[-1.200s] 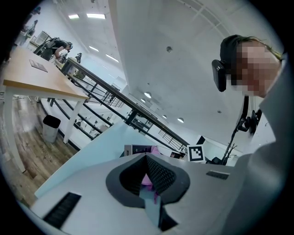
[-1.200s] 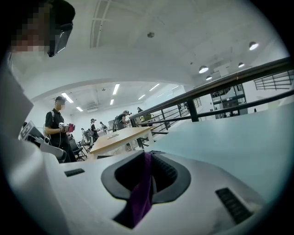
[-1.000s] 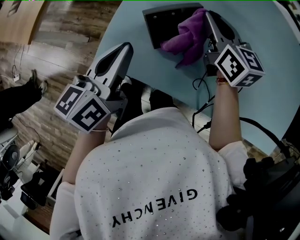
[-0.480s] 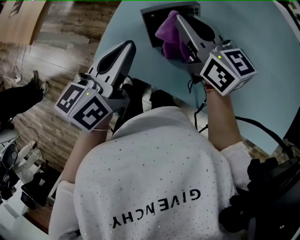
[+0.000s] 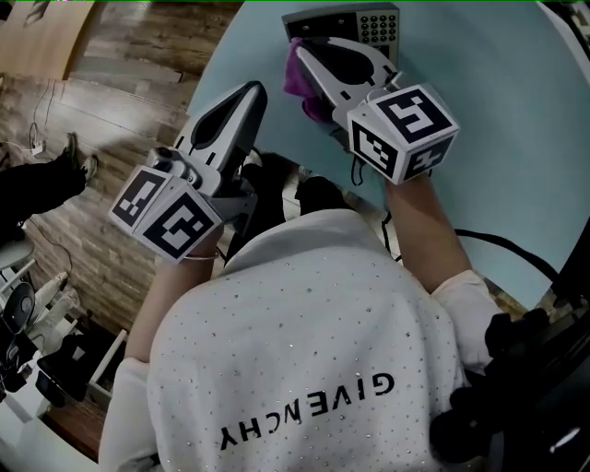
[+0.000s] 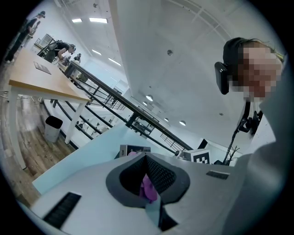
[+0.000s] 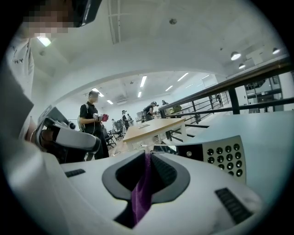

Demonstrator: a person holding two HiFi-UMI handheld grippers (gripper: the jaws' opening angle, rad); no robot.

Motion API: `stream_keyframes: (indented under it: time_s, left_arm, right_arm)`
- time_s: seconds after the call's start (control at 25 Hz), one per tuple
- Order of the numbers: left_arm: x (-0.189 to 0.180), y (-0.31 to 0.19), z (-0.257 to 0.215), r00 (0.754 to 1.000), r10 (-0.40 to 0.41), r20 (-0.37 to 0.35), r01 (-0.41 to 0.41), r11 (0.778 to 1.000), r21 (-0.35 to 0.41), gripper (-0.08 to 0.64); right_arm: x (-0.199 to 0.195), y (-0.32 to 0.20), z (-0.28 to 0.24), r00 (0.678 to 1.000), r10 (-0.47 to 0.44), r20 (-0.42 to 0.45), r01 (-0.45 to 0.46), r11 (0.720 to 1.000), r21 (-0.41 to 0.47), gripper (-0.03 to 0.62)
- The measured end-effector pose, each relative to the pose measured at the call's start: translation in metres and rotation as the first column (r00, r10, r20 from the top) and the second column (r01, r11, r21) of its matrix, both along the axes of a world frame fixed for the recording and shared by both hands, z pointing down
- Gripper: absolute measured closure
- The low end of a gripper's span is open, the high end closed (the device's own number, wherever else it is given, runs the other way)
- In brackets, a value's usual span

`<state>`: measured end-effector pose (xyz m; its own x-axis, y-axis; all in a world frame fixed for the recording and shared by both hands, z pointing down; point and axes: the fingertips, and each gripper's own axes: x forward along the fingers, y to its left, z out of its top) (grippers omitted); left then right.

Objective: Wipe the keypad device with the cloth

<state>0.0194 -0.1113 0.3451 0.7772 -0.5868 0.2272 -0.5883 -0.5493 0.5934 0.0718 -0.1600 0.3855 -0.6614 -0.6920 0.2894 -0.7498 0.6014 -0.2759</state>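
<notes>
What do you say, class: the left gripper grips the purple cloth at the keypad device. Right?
Not quite: it is the right gripper that grips the purple cloth at the keypad device. The right gripper view shows the cloth pinched between its jaws.

Pale blue table (image 5: 516, 111): keypad device (image 5: 373, 26) (keys up)

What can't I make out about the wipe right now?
- Head view: the right gripper and the cloth cover the near part of the keypad device.
- Head view and right gripper view: whether the cloth touches the device. The gripper's body hides the contact.
- Right gripper view: the keys are too small for their markings to be read.
</notes>
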Motion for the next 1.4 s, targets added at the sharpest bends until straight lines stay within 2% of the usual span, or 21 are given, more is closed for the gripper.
stream_keyframes:
  time_s: [0.28, 0.52, 1.08, 1.4]
  left_arm:
    - [-0.002, -0.003, 0.001, 1.0, -0.009, -0.002, 0.009, 1.0, -0.012, 0.558]
    - [0.001, -0.005, 0.0, 1.0, -0.004, -0.015, 0.004, 1.0, -0.014, 0.558]
    - [0.022, 0.0, 0.007, 1.0, 0.018, -0.005, -0.018, 0.999, -0.029, 0.558]
    - [0.013, -0.002, 0.002, 1.0, -0.008, -0.006, 0.007, 1.0, -0.026, 0.558]
  right_arm:
    - [0.03, -0.011, 0.007, 0.993, 0.097, -0.074, -0.097, 0.995, 0.003, 0.552]
    - [0.055, -0.019, 0.006, 0.978, 0.16, -0.133, -0.156, 0.987, 0.039, 0.552]
    - [0.124, -0.019, 0.015, 0.945, 0.293, -0.148, -0.29, 0.956, 0.043, 0.551]
    - [0.142, -0.021, 0.015, 0.931, 0.339, -0.135, -0.338, 0.941, 0.029, 0.551]
